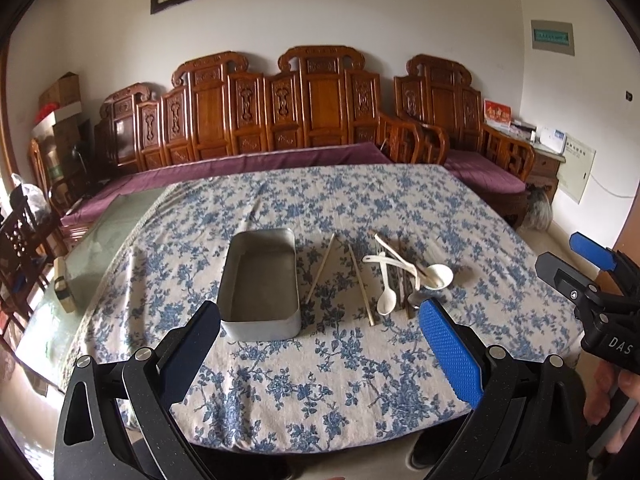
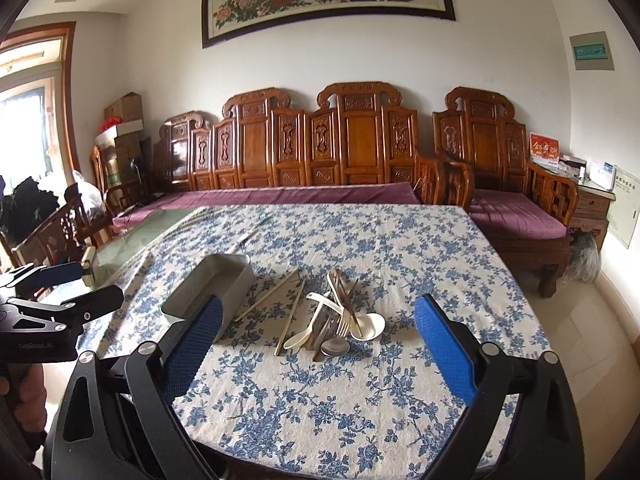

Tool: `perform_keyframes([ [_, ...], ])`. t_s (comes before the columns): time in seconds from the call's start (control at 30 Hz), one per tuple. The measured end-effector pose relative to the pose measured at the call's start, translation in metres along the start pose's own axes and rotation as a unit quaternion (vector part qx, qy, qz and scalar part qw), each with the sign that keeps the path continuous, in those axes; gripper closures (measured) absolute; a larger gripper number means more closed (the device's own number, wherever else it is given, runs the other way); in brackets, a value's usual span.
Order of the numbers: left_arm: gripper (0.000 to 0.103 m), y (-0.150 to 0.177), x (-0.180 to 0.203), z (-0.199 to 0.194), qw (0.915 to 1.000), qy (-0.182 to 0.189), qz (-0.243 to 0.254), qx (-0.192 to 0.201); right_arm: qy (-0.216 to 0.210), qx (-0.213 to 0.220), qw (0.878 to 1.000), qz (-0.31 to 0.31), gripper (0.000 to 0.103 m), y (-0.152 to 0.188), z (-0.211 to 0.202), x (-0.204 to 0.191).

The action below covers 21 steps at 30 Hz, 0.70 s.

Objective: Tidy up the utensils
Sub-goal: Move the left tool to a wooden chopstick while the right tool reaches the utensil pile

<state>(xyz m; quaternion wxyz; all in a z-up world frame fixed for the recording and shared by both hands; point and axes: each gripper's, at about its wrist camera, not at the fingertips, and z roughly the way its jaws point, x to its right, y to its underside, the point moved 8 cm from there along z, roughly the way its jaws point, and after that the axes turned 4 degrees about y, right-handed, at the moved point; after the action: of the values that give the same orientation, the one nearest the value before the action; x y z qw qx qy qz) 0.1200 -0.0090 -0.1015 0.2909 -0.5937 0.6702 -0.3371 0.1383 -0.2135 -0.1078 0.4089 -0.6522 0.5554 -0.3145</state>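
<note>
An empty grey metal box (image 1: 262,284) (image 2: 216,288) lies on the floral tablecloth. To its right lie two loose chopsticks (image 1: 322,272) (image 2: 266,300) and a pile of utensils (image 1: 404,280) (image 2: 340,320): white plastic spoons, a white soup spoon (image 1: 438,276) (image 2: 370,326), dark chopsticks, a metal fork and a metal spoon. My left gripper (image 1: 320,336) is open and empty, held near the table's front edge, in front of the box. My right gripper (image 2: 316,332) is open and empty, in front of the pile. Each gripper shows at the edge of the other's view.
The cloth-covered table (image 1: 320,400) (image 2: 320,420) has a glass top exposed at its left (image 1: 100,240). A carved wooden sofa with purple cushions (image 1: 280,120) (image 2: 320,152) stands behind it. Wooden chairs and boxes stand at the far left (image 1: 32,216).
</note>
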Motion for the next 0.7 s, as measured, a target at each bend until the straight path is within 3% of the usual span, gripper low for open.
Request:
perform_keyframes([
  [0.43,0.007,-0.001,-0.003,0.078,0.9979,0.027,0.021,-0.054,0.001,-0.039,0.999,-0.005,0.020,0.004,0.094,0.027],
  [0.7,0.027,-0.014,0.006,0.139,0.9924,0.059,0.036,-0.102,-0.008,-0.086,0.996,-0.030,0.030,0.004,0.178,0.049],
])
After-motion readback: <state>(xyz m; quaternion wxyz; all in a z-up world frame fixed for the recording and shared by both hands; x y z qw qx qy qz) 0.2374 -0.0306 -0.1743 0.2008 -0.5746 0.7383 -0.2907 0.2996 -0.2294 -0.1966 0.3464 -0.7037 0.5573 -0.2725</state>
